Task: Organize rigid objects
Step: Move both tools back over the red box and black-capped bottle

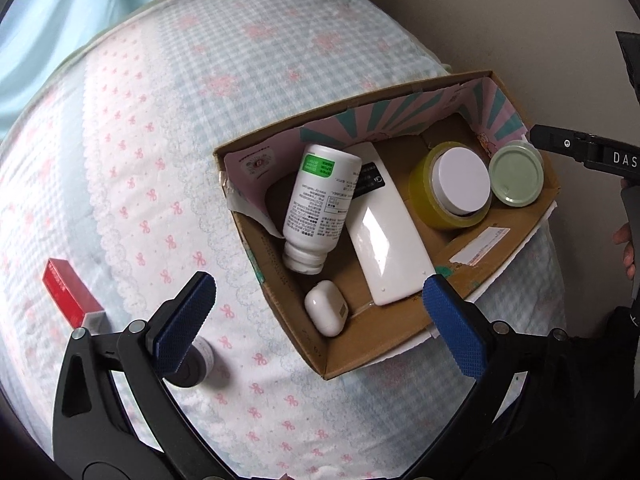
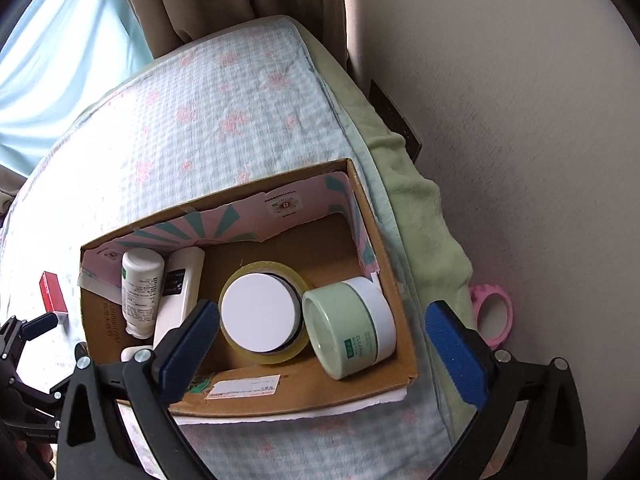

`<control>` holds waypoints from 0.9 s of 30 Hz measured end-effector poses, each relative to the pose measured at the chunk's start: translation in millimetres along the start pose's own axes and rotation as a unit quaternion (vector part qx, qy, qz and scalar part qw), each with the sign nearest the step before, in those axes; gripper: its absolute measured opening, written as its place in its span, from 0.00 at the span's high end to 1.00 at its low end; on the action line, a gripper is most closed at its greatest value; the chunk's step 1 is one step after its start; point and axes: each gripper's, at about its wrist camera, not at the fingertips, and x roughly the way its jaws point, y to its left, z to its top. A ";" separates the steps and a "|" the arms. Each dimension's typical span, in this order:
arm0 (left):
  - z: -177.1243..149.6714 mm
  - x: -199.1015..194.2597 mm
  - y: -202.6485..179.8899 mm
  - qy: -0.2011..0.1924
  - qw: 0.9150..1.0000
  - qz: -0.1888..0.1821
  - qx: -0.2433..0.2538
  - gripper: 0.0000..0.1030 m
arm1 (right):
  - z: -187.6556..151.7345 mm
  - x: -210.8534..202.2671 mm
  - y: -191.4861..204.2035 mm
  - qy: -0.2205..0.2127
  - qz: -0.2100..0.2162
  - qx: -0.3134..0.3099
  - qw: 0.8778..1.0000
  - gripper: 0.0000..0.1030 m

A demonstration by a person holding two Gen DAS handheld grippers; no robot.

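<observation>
An open cardboard box (image 1: 276,312) (image 2: 396,280) sits on a bed. Inside lie a white pill bottle (image 1: 320,204) (image 2: 140,288), a white remote (image 1: 384,240) (image 2: 180,292), a white earbud case (image 1: 326,307), a yellow tape roll (image 1: 428,200) (image 2: 280,354) with a white round lid (image 1: 462,180) (image 2: 260,312) in it, and a green-lidded cream jar (image 1: 516,176) (image 2: 348,332). My left gripper (image 1: 320,324) is open and empty above the box's near corner. My right gripper (image 2: 324,344) is open and empty over the jar and tape. A red box (image 1: 68,296) (image 2: 52,292) and a small round grey-capped jar (image 1: 192,364) lie on the bed.
The bed has a checked blue-and-pink cover (image 1: 200,100) (image 2: 220,92). A wall (image 2: 500,100) runs along the bed's right side. A pink ring-shaped object (image 2: 494,312) lies between bed and wall. Curtains (image 2: 220,0) hang at the far end.
</observation>
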 end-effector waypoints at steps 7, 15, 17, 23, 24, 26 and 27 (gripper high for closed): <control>-7.4 -19.9 9.4 -0.009 1.000 0.013 -0.008 0.00 | -0.2 -18.2 6.6 -0.008 -0.006 0.008 1.000 0.00; -24.4 -52.0 33.0 -0.020 0.999 0.017 -0.030 0.00 | -11.4 -49.8 32.6 0.001 0.001 0.002 1.000 0.00; -31.0 -62.7 40.3 -0.021 0.999 0.022 -0.031 0.00 | -16.5 -63.3 45.1 -0.003 -0.001 -0.007 1.000 0.00; -54.5 -104.4 70.2 -0.040 0.998 0.030 -0.039 0.00 | -30.9 -102.5 89.1 -0.022 0.002 -0.034 0.999 0.00; -58.9 -111.4 77.1 -0.044 0.998 0.029 -0.042 0.00 | -33.7 -107.9 97.9 -0.025 0.005 -0.036 0.999 0.00; -67.4 -123.7 91.6 -0.052 0.997 0.034 -0.049 0.00 | -39.2 -115.9 116.1 -0.029 0.013 -0.041 0.999 0.00; -71.7 -128.9 99.2 -0.055 0.996 0.038 -0.051 0.00 | -42.3 -119.4 126.4 -0.032 0.016 -0.043 0.998 0.00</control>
